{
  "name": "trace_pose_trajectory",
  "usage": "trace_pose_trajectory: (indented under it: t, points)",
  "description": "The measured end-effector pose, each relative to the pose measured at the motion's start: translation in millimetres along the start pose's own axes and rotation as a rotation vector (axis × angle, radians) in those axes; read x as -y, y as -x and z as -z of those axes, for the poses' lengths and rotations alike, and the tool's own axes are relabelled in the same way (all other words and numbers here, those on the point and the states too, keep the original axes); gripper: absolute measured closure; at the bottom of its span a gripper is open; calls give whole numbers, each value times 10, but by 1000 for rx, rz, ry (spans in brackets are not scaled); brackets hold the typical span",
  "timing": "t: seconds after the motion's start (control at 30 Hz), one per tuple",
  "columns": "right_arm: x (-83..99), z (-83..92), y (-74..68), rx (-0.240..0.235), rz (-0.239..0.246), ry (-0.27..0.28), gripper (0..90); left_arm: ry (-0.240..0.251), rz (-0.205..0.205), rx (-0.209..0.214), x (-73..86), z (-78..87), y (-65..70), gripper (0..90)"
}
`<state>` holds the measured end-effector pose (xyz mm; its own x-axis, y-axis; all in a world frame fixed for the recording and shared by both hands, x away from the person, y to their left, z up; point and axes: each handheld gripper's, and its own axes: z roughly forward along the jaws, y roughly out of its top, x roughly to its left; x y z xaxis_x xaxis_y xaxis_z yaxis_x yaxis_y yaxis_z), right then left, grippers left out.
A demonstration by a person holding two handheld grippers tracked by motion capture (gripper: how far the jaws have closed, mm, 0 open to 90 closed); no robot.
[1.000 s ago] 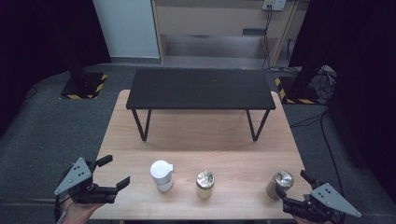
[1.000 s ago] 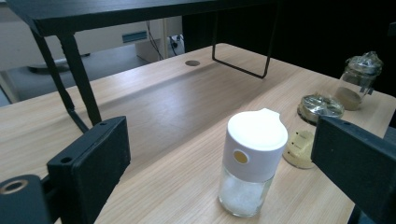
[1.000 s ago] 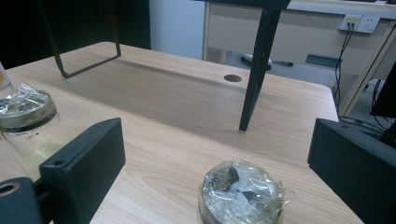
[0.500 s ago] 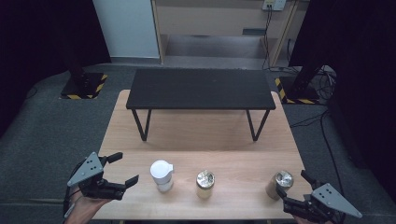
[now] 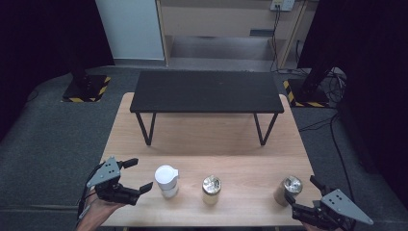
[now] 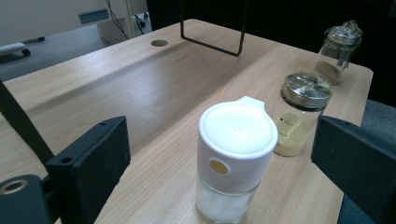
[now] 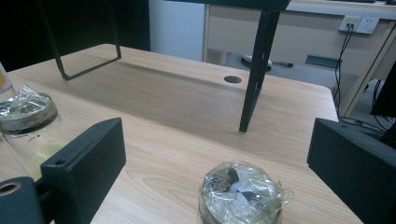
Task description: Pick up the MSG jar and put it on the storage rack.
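1. Left tongs (image 5: 137, 175) spread wide, low at the table's (image 5: 231, 132) near left edge, aimed at the white-capped jar (image 5: 166, 181); not touching it.
2. From the left gripper view the white-capped jar (image 6: 236, 158) stands upright between the jaws, beyond their tips.
3. Right tongs (image 5: 302, 191) also spread wide, empty, just beside the right jar (image 5: 288, 189) at the near right corner.
4. Middle jar (image 5: 211, 189) stands between the other two, apart from both.
5. Black bench (image 5: 208, 91) sits across the far half.

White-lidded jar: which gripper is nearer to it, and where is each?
Left. The left gripper sits open just beside the white-lidded jar; the right gripper is far across, by the end jar.
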<state>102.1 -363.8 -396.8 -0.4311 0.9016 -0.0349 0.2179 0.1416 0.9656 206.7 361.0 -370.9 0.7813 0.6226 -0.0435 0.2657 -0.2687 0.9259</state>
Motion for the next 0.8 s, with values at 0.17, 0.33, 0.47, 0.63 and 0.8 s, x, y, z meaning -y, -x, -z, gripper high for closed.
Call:
trace_pose_trajectory:
  t: [0.17, 0.33, 0.47, 0.63, 0.8]
  points:
    - [2, 1, 1, -1, -1, 1, 51, 1, 3, 29, 46, -88, -75, 38]
    - [4, 1, 5, -1, -3, 1, 51, -3, 4, 41, 60, -167, -98, 39]
    - [8, 4, 8, -2, -5, 5, 51, -10, 5, 56, 73, -236, -118, 39]
    - [11, 6, 12, -2, -8, 6, 52, -26, 4, 67, 85, -319, -135, 41]
    - [12, 2, 17, -4, -6, 6, 53, -44, 4, 83, 95, -421, -160, 49]
